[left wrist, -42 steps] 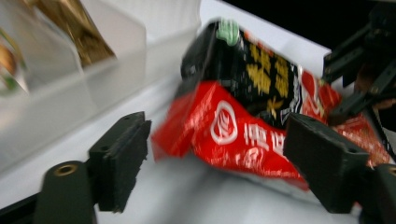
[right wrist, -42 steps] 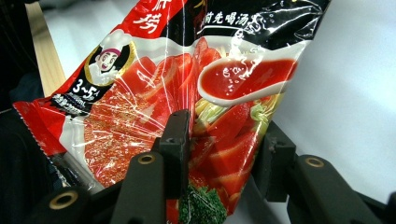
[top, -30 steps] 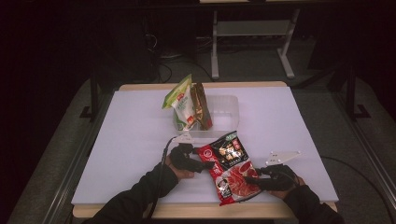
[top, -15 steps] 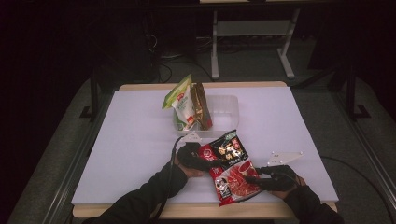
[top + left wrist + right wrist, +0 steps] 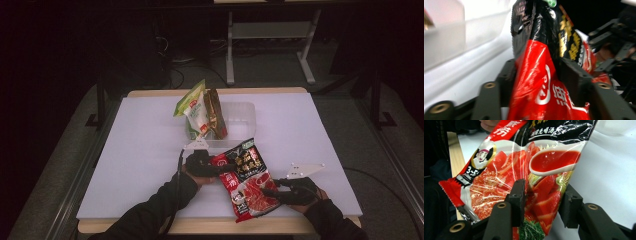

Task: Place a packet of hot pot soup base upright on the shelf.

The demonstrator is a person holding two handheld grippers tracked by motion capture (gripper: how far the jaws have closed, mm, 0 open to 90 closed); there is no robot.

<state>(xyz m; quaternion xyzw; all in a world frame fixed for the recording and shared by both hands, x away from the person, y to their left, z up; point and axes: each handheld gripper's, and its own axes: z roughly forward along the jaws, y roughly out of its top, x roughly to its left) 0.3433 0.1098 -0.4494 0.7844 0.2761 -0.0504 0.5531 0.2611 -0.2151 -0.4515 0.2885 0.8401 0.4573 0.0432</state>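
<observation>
A red and black soup-base packet is held over the table's near edge between my two grippers. My left gripper grips its left, black end; in the left gripper view the packet fills the gap between the jaws, which have just been closing onto it. My right gripper is shut on the packet's lower right edge. In the right gripper view the printed red food picture sits between the fingers.
A clear plastic tray stands at mid-table with a green packet and a gold-brown packet upright in it. The white table top ends in a wooden front edge. A dark floor and metal frames lie beyond.
My left gripper has shifted slightly right onto the packet's left end and its jaws have closed on it. The right gripper and the packet have stayed where they were.
</observation>
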